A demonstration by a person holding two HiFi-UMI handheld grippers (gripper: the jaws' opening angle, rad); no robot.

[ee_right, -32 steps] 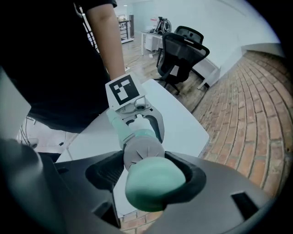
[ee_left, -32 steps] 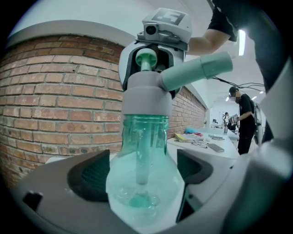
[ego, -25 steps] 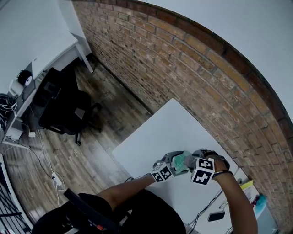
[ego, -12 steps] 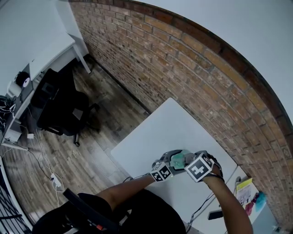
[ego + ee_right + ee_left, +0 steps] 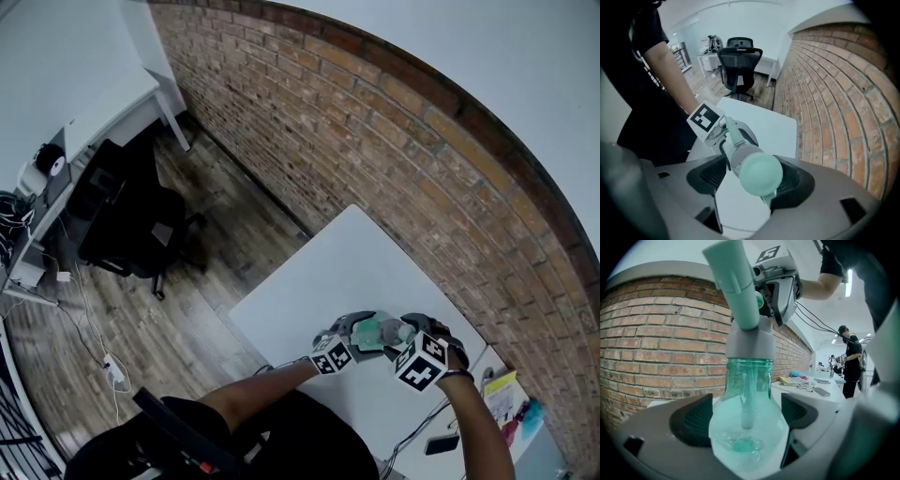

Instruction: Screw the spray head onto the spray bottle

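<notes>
Left gripper (image 5: 745, 420) clamps a clear teal bottle (image 5: 746, 380); right gripper (image 5: 754, 180) grips its spray head (image 5: 738, 291) (grey collar (image 5: 751, 341)).

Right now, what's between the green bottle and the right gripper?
The spray head: its grey collar sits on the bottle neck, and its top reaches up into the right gripper. The left gripper view shows it.

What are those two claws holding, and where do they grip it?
The left gripper clamps the bottle by its round body; the right gripper grips the spray head by its upper end.
</notes>
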